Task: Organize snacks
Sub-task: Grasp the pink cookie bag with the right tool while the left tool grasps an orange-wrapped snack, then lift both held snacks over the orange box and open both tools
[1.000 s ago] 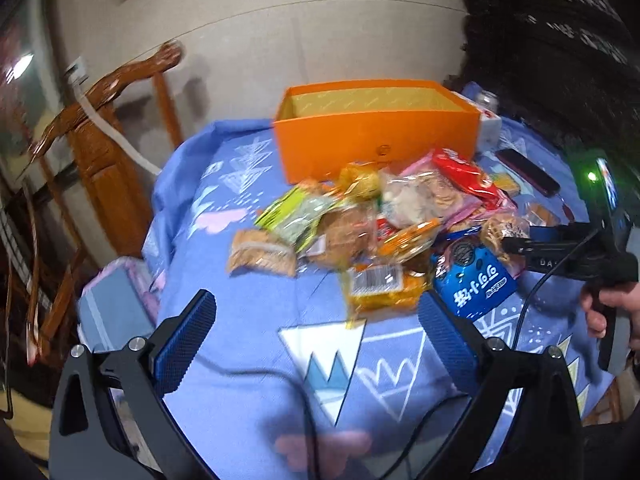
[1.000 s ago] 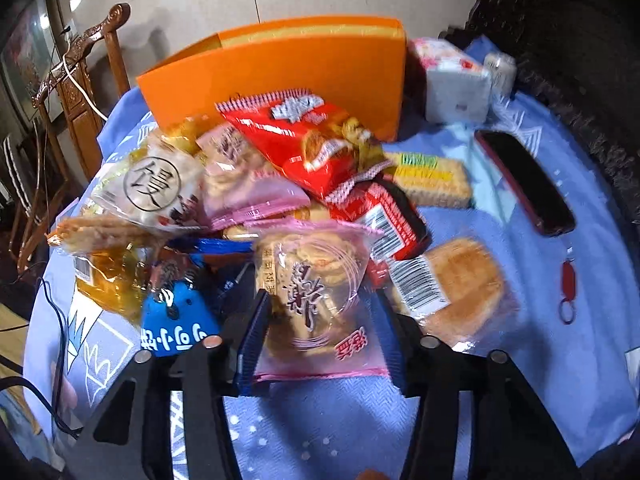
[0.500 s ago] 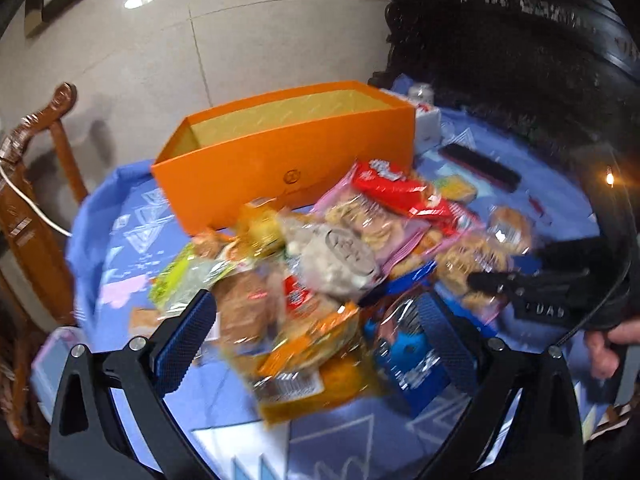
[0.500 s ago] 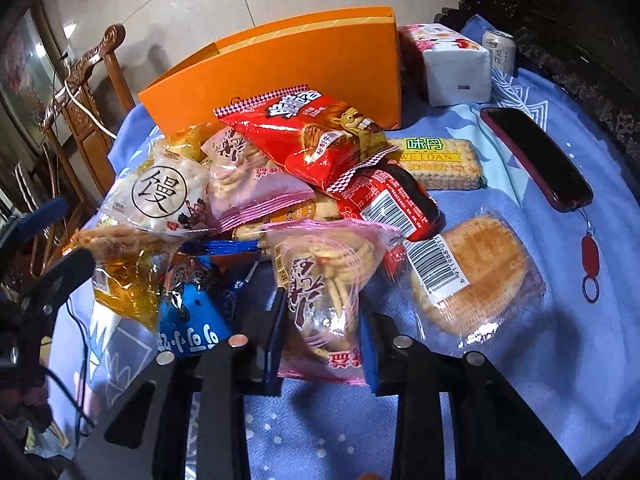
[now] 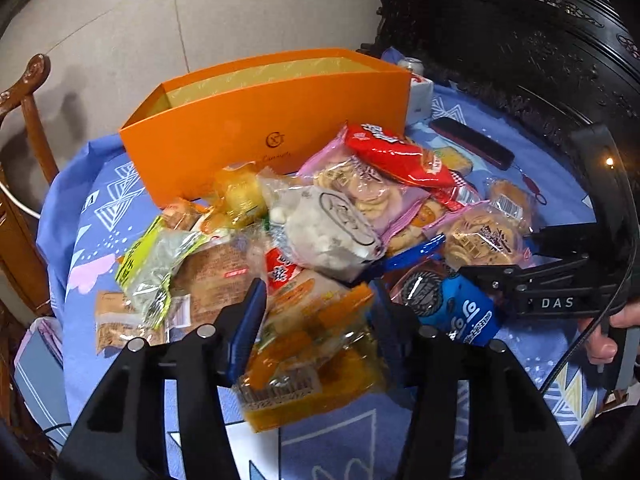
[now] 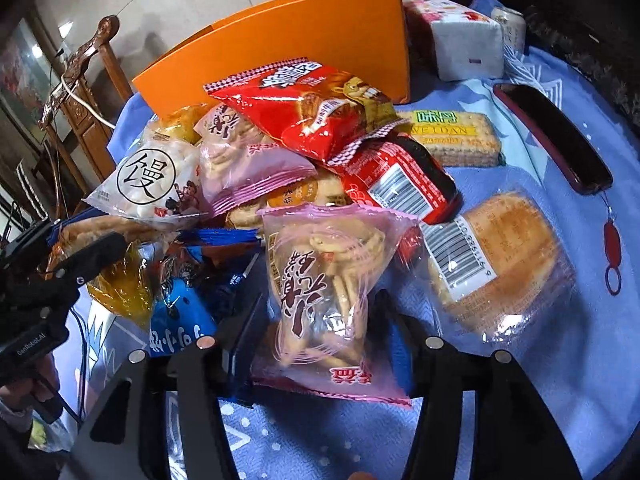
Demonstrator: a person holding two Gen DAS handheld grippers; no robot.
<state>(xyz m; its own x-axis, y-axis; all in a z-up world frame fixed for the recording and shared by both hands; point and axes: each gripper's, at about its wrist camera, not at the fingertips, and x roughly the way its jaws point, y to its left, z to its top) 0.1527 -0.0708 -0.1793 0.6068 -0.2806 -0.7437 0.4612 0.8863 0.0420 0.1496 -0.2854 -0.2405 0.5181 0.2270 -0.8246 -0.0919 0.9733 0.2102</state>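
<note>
A pile of snack packets lies on the blue tablecloth (image 5: pixel 100 200) in front of an open orange box (image 5: pixel 272 120), also in the right wrist view (image 6: pixel 288 44). My left gripper (image 5: pixel 316 312) is shut on a clear orange-yellow snack packet (image 5: pixel 312 356) at the near edge of the pile. My right gripper (image 6: pixel 320 316) is shut on a pink-edged clear packet of biscuits (image 6: pixel 324 280). That right gripper also shows in the left wrist view (image 5: pixel 532 256), holding the same packet (image 5: pixel 480 236).
A red chip bag (image 6: pixel 312 108), a white round-logo packet (image 6: pixel 152 184), a blue packet (image 6: pixel 180 316) and a round cake packet (image 6: pixel 500 256) lie around. A dark phone (image 6: pixel 556 136) and tissue pack (image 6: pixel 464 44) sit at right. A wooden chair (image 5: pixel 24 128) stands left.
My left gripper swung right and forward to the pile and closed on the orange-yellow packet. My right gripper closed on the pink biscuit packet.
</note>
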